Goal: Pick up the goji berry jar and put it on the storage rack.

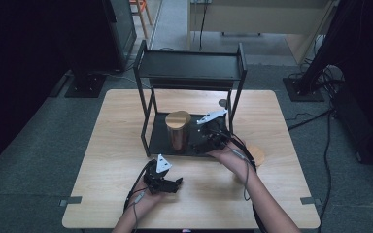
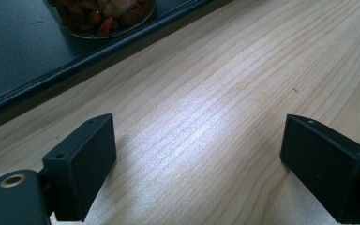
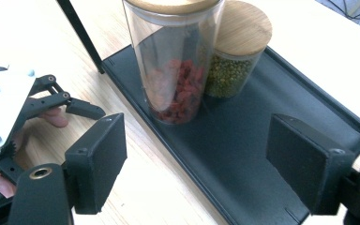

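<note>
Wooden table (image 1: 126, 145), light grain, square top. A black two-tier rack (image 1: 190, 68) stands at the middle of its far half; its upper shelf is bare, and its lower tray (image 3: 243, 140) rests flat on the wood, with the near rim running across the table's centre.

Tall glass jar (image 1: 177, 131) with a wooden lid stands on the left half of the lower tray, close to the near rim. In your right gripper view the tall jar is upright, with red dried pieces filling its lower part. A shorter jar (image 3: 236, 51), also wood-lidded and holding green beans, stands just behind the tall one and touches its side.

Your right gripper (image 1: 209, 141) sits over the right half of the lower tray, just right of the tall jar, with its grey plate (image 1: 211, 116) tilted up toward the rack's right post. Its jaws stand wide apart and hold nothing: bare tray between them, the tall jar ahead and left of the gap, not touched.

Your left gripper (image 1: 165, 183) lies low over the table's near half, left of centre, well apart from the rack. Jaws spread wide, nothing in them, bare wood between the pads (image 2: 86, 164). The tray's near rim and the base of the tall jar show at the top left of that view.

A small round wooden disc (image 1: 256, 155) lies on the table right of your right forearm.
</note>
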